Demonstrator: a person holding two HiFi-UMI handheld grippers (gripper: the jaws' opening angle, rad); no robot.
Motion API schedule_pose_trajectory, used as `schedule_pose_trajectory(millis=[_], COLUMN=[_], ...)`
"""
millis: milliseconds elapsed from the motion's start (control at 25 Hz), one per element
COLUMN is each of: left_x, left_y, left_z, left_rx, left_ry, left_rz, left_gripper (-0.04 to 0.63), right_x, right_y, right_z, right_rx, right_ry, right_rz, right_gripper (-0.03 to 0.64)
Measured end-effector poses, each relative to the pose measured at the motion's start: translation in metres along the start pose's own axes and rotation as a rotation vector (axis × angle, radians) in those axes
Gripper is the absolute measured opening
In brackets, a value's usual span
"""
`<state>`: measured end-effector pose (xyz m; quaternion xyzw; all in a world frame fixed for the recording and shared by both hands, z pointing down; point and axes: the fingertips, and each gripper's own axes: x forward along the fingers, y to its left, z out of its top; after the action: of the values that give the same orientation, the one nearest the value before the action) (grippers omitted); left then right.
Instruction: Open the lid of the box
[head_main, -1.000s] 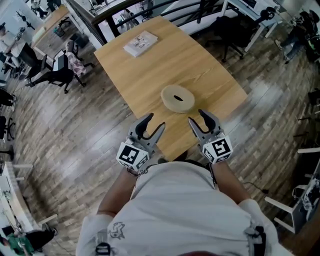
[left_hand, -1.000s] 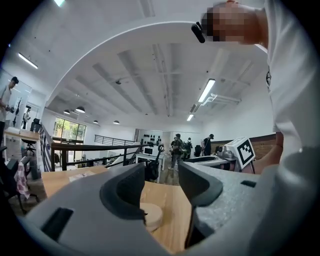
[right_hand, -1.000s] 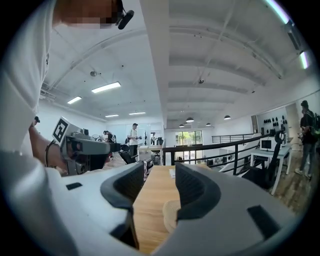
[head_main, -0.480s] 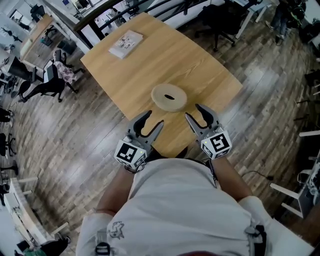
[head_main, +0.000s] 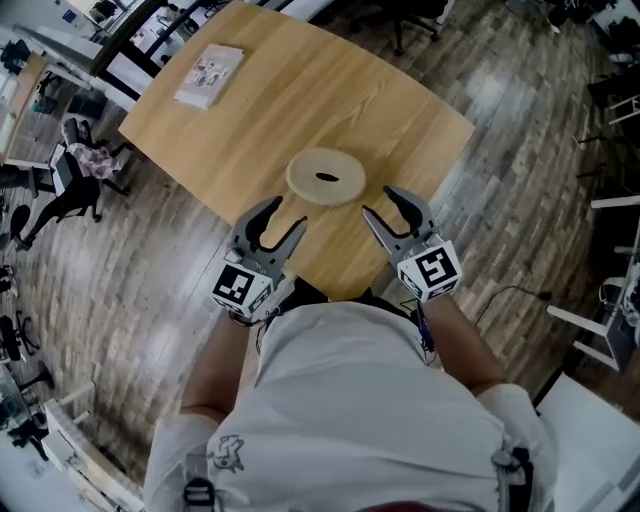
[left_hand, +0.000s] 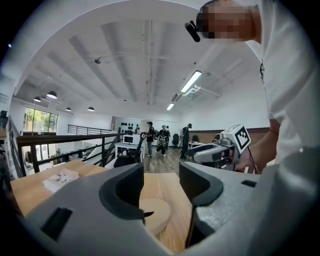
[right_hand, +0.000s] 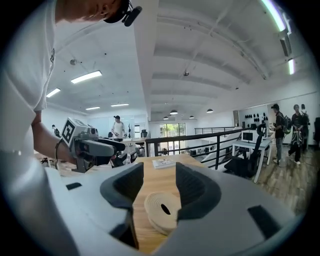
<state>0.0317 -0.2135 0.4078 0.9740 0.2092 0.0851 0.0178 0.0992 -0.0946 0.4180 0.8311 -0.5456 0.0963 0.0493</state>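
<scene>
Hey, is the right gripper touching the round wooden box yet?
Apart. In the head view, bare tabletop shows between the right gripper, its jaws open, and the round wooden box.

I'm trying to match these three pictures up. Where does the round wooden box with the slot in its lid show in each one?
Head view: round wooden box just above centre, on the table's near end.
Left gripper view: box low centre, partly behind the left-hand jaw.
Right gripper view: box low centre, between the jaws, untouched.
Shared landmark: the white booklet on the table's far end, visible in all three.
</scene>
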Motion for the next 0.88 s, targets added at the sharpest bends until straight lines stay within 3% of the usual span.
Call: schedule_pose_trajectory(millis=[480, 880], left_x=[0.016, 0.032], left_y=[0.054, 0.086], left_z=[-0.046, -0.116], left_rx=[0.017, 0.046], left_ry=[0.076, 0.168], left_rz=[-0.258, -0.372], left_gripper=[0.224, 0.241], right_x=[0.052, 0.089], right_y=[-0.001, 0.0], right_z=[-0.028, -0.058], right_rx=[-0.061, -0.131], right_ry=[0.141, 0.273], right_rz=[-0.087, -0.08], right_gripper=[0.227, 0.227])
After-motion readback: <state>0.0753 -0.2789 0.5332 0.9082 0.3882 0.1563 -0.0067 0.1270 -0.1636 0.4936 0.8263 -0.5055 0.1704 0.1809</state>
